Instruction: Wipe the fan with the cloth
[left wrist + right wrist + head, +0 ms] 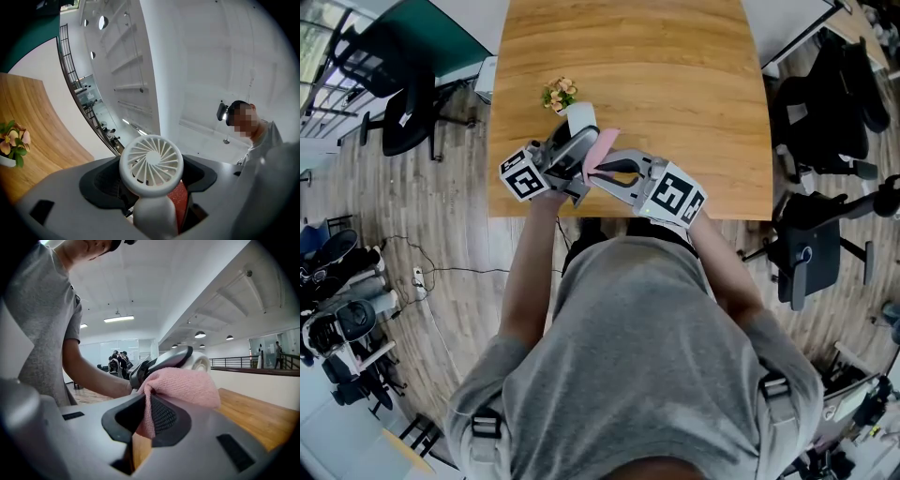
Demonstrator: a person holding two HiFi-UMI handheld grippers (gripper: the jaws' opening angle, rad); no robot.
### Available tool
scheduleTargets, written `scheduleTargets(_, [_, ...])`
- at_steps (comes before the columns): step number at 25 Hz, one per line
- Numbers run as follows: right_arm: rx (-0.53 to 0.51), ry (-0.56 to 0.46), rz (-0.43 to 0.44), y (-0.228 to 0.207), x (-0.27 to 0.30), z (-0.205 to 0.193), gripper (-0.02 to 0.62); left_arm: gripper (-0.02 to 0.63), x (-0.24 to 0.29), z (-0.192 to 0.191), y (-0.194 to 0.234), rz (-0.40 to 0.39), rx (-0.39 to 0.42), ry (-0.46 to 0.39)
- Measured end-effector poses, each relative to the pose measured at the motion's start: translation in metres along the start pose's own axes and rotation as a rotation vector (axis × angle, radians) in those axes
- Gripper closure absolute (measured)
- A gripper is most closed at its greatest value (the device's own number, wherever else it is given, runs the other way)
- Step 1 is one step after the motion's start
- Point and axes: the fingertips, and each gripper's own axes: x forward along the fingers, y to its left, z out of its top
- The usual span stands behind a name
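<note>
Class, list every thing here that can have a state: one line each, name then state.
fan: clamped by its handle, off the table.
cloth: bunched, clamped, raised beside the fan.
left tool: shut on fan.
right tool: shut on cloth.
flower pot: upright on the table.

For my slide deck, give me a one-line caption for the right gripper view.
Right gripper clamping a pink cloth close to the white fan, above a wooden table.

Above the table [675, 75], the cloth [183, 385] is just right of the fan [151, 164], with flowers [560, 93] behind them.
</note>
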Motion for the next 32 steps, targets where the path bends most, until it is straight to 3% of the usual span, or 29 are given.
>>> scheduleTargets(5, [0.014,0.049,0.014,0.002,-0.001,-0.019,0.557,0.216,-0.004,0.011,0.000,-0.003,-0.011,-0.047])
scheduleTargets(11, [-0.009,0.117,-0.026,-0.006,-0.003,-0.038,0.557,0.216,-0.006,0.017,-0.010,-0.069,-0.070,-0.100])
scheduleTargets(17, [-0.115,0.206,-0.074,-0.019,0.003,-0.050,0.557,0.216,0.000,0.007,-0.020,-0.100,-0.078,-0.068])
scheduleTargets(26, [-0.149,0.198,-0.133,-0.031,-0.007,-0.041,0.557,0.216,0.003,-0.017,-0.029,-0.091,-0.010,0.023])
scheduleTargets(32, [-0.125,0.147,-0.172,-0.036,-0.015,-0.027,0.558,0.216,0.001,-0.026,-0.026,-0.073,-0.013,0.041])
